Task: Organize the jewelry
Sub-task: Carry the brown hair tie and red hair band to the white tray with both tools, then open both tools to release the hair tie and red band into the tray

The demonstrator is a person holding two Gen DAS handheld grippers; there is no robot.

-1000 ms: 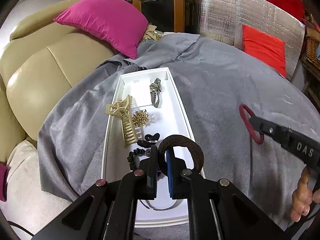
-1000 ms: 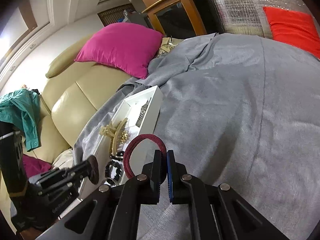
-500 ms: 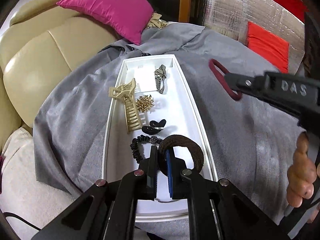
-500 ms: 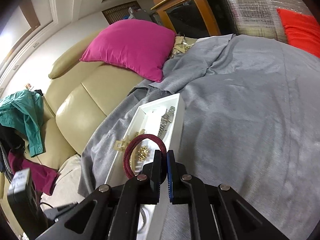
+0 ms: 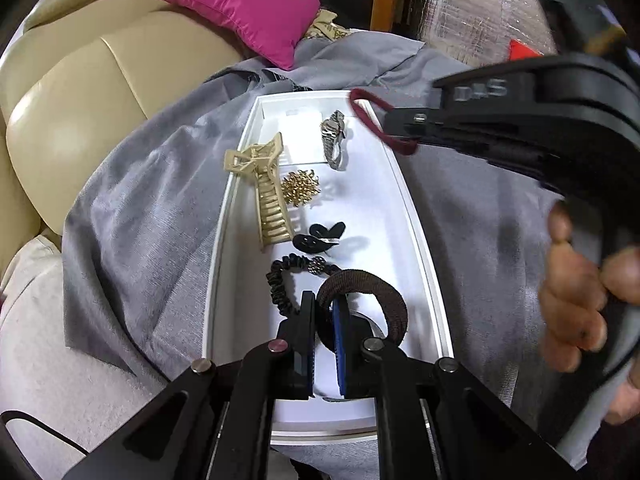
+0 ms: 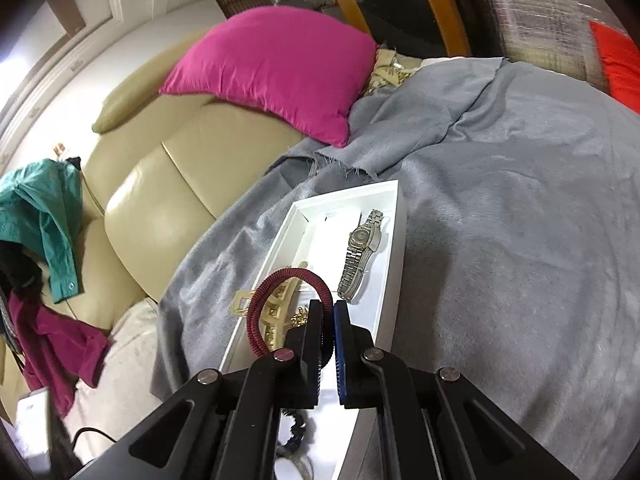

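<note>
A long white tray (image 5: 416, 236) lies on a grey cloth. In it are a silver watch (image 5: 334, 140), a gold claw clip (image 5: 266, 192), a gold brooch (image 5: 301, 187), a black bow clip (image 5: 318, 237) and a black scrunchie (image 5: 282, 280). My left gripper (image 5: 324, 312) is shut on a brown hair tie (image 5: 376, 296) low over the tray's near end. My right gripper (image 6: 329, 320) is shut on a dark red hair tie (image 6: 276, 292) above the tray's middle; it also shows in the left wrist view (image 5: 374, 120). The watch (image 6: 360, 252) and tray (image 6: 394, 248) show in the right wrist view.
The grey cloth (image 6: 520, 220) covers a rounded surface beside a beige leather sofa (image 5: 88, 92) with a magenta pillow (image 6: 276, 68). A wooden cabinet (image 6: 412, 4), a foil panel and a red cushion (image 6: 616, 60) stand behind. Clothes (image 6: 44, 216) hang at the far left.
My right gripper has carried the red hair tie leftward from over the cloth to over the tray's far half. My left gripper has moved forward a little with the brown tie.
</note>
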